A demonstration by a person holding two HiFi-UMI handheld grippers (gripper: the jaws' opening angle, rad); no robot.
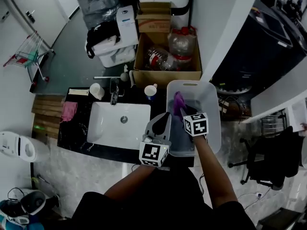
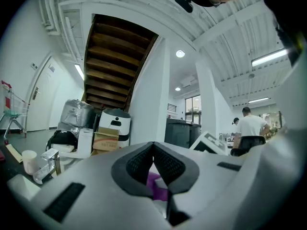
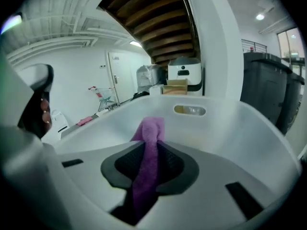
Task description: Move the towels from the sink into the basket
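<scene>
A purple towel (image 1: 178,102) hangs over the translucent basket (image 1: 211,96), pinched in my right gripper (image 1: 182,110). In the right gripper view the purple towel (image 3: 151,128) runs up between the pads of the right gripper (image 3: 153,146) and folds over them, with the basket's wall (image 3: 230,128) all around. My left gripper (image 1: 166,117) hovers at the basket's left rim, beside the white sink (image 1: 108,131). Its jaws meet at the tips of the left gripper (image 2: 153,145), with a bit of purple showing through the gap below. A pink towel (image 1: 68,110) lies on the counter left of the sink.
A faucet (image 1: 114,93) and two cups (image 1: 97,90) (image 1: 150,91) stand behind the sink. A cardboard box (image 1: 165,73) of bottles sits beyond the counter, with a small shopping trolley (image 1: 28,55) at the far left. A person (image 2: 250,126) stands far off in the left gripper view.
</scene>
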